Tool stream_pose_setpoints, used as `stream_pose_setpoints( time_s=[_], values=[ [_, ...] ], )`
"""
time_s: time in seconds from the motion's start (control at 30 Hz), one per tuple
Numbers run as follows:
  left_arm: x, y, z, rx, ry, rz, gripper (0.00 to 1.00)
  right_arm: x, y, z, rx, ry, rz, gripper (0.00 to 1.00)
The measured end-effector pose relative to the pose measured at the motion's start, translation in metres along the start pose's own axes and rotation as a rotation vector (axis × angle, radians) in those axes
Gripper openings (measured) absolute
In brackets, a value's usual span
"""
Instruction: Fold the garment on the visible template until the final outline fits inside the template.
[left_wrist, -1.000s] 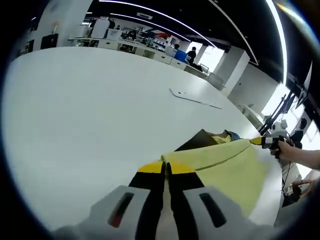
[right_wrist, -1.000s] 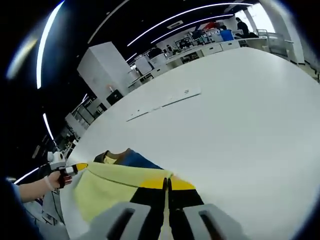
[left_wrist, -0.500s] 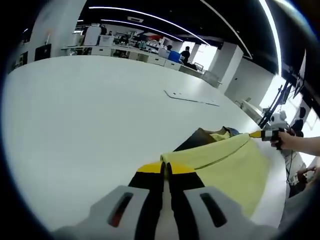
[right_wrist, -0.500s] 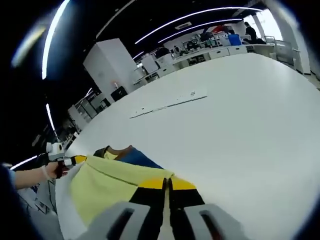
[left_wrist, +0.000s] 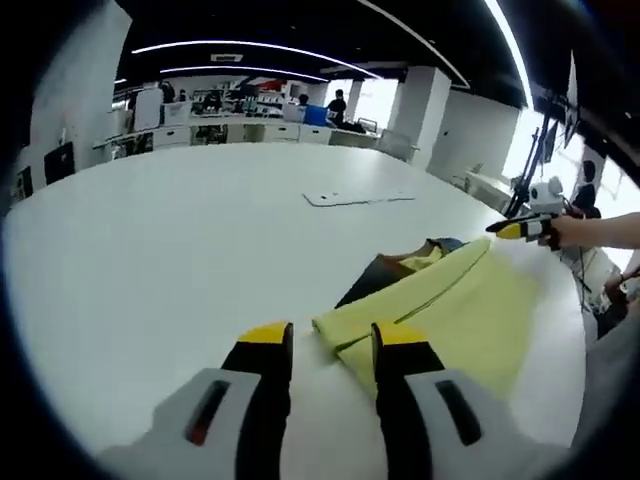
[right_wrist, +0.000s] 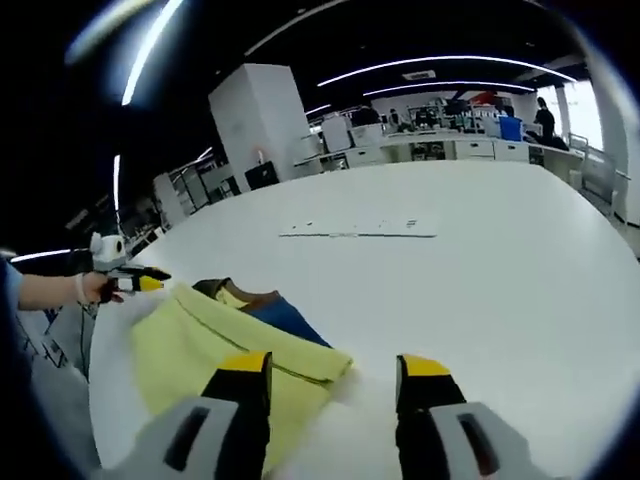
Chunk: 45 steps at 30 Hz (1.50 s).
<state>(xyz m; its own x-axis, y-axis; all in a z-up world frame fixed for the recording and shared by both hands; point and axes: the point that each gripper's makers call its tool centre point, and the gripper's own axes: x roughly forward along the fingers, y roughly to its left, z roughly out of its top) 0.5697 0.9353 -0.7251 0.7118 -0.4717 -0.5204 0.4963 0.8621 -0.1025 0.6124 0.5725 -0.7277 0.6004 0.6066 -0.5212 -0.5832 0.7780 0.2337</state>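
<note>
**A:** What sits closest in the left gripper view?

**B:** The left claw, its two yellow-tipped jaws spread apart and gripping nothing. Between and just past the tips lies a corner of the yellow garment, flat on the white table.

**A:** And in the right gripper view?

**B:** The right claw, also spread wide with nothing in it. The garment's folded corner lies just past its left jaw.

**A:** What lies beyond the garment?

**B:** At its far edge, a brown and blue collar area peeks out. Farther along the table is a thin, flat white strip, well apart from the garment. To the garment's right side, in the left gripper view, a person's hand holds the other gripper.
</note>
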Motion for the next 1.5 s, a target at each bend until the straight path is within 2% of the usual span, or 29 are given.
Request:
stream_pose_setpoints(
  time_s=[0.17, 0.23, 0.3, 0.4, 0.5, 0.6, 0.67, 0.7, 0.77, 0.8, 0.9, 0.97, 1.03, 1.1, 1.13, 1.2, 1.3, 1.5],
  values=[
    [-0.006, -0.002, 0.006, 0.226, 0.043, 0.021, 0.35, -0.003, 0.001, -0.003, -0.137, 0.038, 0.004, 0.59],
    [-0.006, -0.002, 0.006, 0.286, 0.064, 0.024, 0.35, -0.004, 0.005, -0.003, -0.159, 0.05, 0.011, 0.59],
    [-0.006, -0.002, 0.008, 0.375, 0.083, 0.023, 0.33, -0.006, 0.004, -0.002, -0.225, 0.065, 0.003, 0.58],
    [-0.003, -0.006, 0.008, 0.419, 0.106, 0.002, 0.33, -0.008, 0.005, -0.003, -0.306, 0.093, 0.004, 0.57],
    [-0.002, -0.006, 0.009, 0.511, 0.123, -0.003, 0.32, -0.009, 0.003, -0.001, -0.428, 0.116, -0.014, 0.51],
    [0.001, -0.004, 0.009, 0.591, 0.147, -0.001, 0.3, -0.006, 0.007, -0.001, -0.475, 0.12, -0.007, 0.44],
    [0.002, -0.003, 0.007, 0.639, 0.163, 0.001, 0.29, -0.005, 0.002, -0.001, -0.536, 0.145, -0.039, 0.38],
    [0.003, -0.003, 0.006, 0.668, 0.169, 0.003, 0.28, -0.003, 0.0, 0.0, -0.593, 0.148, -0.049, 0.36],
    [0.005, -0.003, 0.006, 0.646, 0.162, 0.001, 0.29, -0.001, -0.001, -0.002, -0.647, 0.162, -0.062, 0.28],
    [0.006, -0.002, 0.006, 0.64, 0.164, 0.0, 0.29, 0.0, -0.001, -0.004, -0.659, 0.176, -0.054, 0.27],
    [0.009, 0.001, 0.003, 0.696, 0.176, 0.011, 0.26, 0.004, -0.004, -0.009, -0.708, 0.211, -0.07, 0.32],
    [0.011, 0.002, 0.003, 0.71, 0.175, 0.018, 0.24, 0.005, -0.006, -0.014, -0.762, 0.243, -0.069, 0.3],
    [0.013, 0.004, 0.004, 0.766, 0.183, 0.033, 0.23, 0.006, -0.006, -0.019, -0.808, 0.262, -0.074, 0.3],
    [0.016, 0.002, 0.002, 0.804, 0.19, 0.034, 0.23, 0.007, -0.012, -0.02, -0.898, 0.293, -0.105, 0.28],
    [0.018, 0.0, -0.001, 0.82, 0.196, 0.025, 0.23, 0.009, -0.01, -0.022, -0.928, 0.291, -0.093, 0.27],
    [0.021, 0.0, -0.005, 0.815, 0.211, 0.021, 0.23, 0.012, -0.009, -0.025, -0.912, 0.299, -0.093, 0.27],
    [0.025, 0.001, -0.009, 0.822, 0.224, 0.019, 0.24, 0.014, -0.011, -0.023, -0.946, 0.307, -0.107, 0.25],
    [0.026, -0.002, -0.006, 0.87, 0.221, 0.012, 0.21, 0.013, -0.008, -0.018, -0.985, 0.293, -0.101, 0.22]
  ],
)
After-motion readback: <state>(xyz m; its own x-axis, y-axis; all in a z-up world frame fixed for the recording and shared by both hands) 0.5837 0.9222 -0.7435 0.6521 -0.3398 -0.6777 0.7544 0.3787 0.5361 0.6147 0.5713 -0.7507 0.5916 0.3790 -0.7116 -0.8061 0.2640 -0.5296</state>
